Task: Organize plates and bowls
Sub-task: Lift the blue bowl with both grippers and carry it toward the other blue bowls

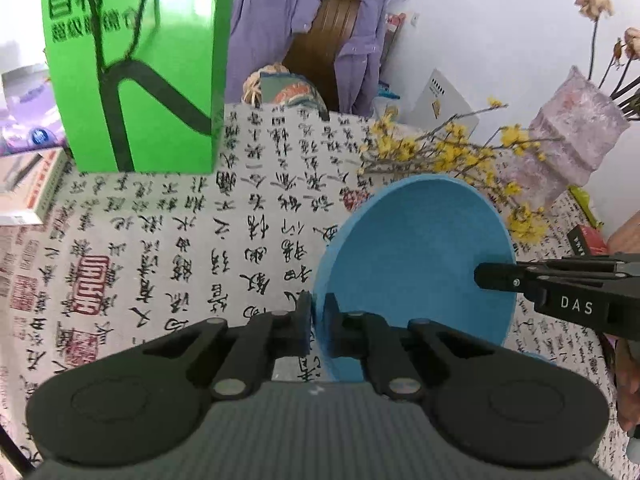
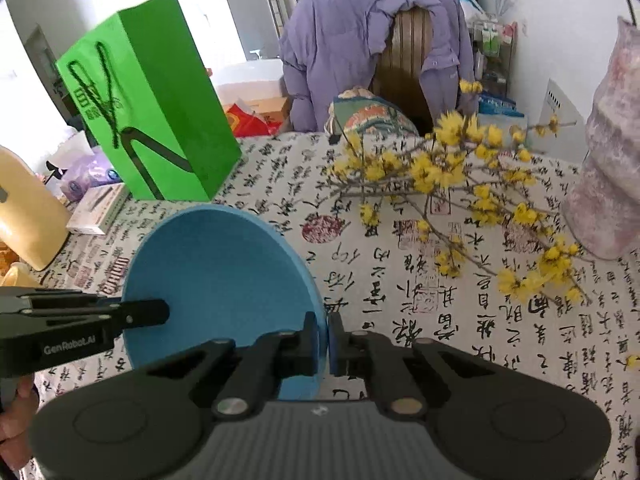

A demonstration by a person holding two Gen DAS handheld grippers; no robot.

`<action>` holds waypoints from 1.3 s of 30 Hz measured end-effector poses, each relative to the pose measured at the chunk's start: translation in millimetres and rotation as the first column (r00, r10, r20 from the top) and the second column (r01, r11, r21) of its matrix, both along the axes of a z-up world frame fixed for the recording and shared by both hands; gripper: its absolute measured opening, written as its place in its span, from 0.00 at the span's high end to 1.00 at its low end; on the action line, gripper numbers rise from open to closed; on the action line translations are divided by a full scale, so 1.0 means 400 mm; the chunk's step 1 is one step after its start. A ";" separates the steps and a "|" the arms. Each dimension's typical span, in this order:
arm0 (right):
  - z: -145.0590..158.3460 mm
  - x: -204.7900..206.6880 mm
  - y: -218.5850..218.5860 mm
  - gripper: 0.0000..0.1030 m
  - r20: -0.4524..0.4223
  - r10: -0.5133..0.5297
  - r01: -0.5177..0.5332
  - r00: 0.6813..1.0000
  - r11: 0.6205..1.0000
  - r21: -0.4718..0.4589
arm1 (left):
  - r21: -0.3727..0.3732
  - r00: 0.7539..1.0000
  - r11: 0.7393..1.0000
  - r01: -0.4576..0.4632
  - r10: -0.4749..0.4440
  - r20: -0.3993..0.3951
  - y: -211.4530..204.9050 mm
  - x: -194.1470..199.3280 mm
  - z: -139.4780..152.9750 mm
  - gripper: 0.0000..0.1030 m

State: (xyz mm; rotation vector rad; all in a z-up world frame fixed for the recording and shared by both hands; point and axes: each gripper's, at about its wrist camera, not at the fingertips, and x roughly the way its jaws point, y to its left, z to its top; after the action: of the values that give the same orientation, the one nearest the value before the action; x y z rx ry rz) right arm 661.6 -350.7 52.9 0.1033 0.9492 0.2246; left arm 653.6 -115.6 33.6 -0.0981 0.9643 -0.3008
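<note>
Bowl (image 1: 416, 264) of blue colour, held between my two tongs above the worktop (image 1: 168, 240), which wears a cloth printed with black calligraphy and red seals. In the left wrist view my left tongs (image 1: 316, 320) sit at 6 o'clock, clenched on the bowl's near rim, one pad outside the wall and one inside. My right tongs (image 1: 482, 276) enter that view from 3 o'clock and reach onto the opposite rim.

In the right wrist view the arrangement mirrors: my right tongs (image 2: 322, 338) at 6 o'clock are clamped on the rim of the bowl (image 2: 216, 276), and my left tongs (image 2: 162, 312) come in from 9 o'clock across the far rim. Both pairs thus grip the same bowl, on opposite sides. It is tilted, with its hollow facing the cameras, and I cannot tell whether its underside touches the cloth.

Surroundings, left wrist view: a green paper bag (image 1: 136, 64) stands upright at 11 o'clock; a branch of yellow blossoms (image 1: 452, 152) lies across the cloth at 1 o'clock, just behind the bowl; a pink vase (image 1: 568, 140) with dried flowers stands at 2 o'clock. A chair (image 1: 324, 36) draped with a purple jacket (image 1: 276, 12) stands beyond the far edge at 12 o'clock. A small box (image 1: 36, 188) lies at 9 o'clock.
</note>
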 end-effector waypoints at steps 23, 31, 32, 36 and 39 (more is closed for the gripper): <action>0.269 -0.348 0.057 0.95 0.153 0.040 -0.037 0.987 0.999 -0.020 | -0.016 0.987 1.000 0.006 -0.003 0.163 0.059 -0.331 0.261 0.95; 0.257 -0.570 0.079 0.95 0.126 0.057 -0.054 0.990 0.998 -0.032 | -0.016 0.987 1.000 0.021 -0.018 0.157 0.083 -0.559 0.242 0.95; 0.253 -0.598 0.082 0.95 0.122 0.061 -0.057 0.991 0.998 -0.030 | -0.021 0.988 0.999 0.024 -0.020 0.153 0.088 -0.590 0.235 0.95; 0.223 -0.710 0.095 0.95 0.106 0.081 -0.078 0.991 0.996 -0.037 | -0.025 0.989 0.999 0.030 -0.026 0.142 0.108 -0.698 0.202 0.95; 0.187 -0.792 0.101 0.95 0.086 0.090 -0.087 0.992 0.996 -0.035 | -0.030 0.992 0.999 0.033 -0.029 0.123 0.118 -0.775 0.166 0.95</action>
State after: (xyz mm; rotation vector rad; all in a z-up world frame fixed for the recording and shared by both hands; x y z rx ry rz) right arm 344.8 -310.3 127.7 0.0225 0.8703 0.2943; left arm 343.8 -68.2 99.9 -0.0926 0.8400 -0.3472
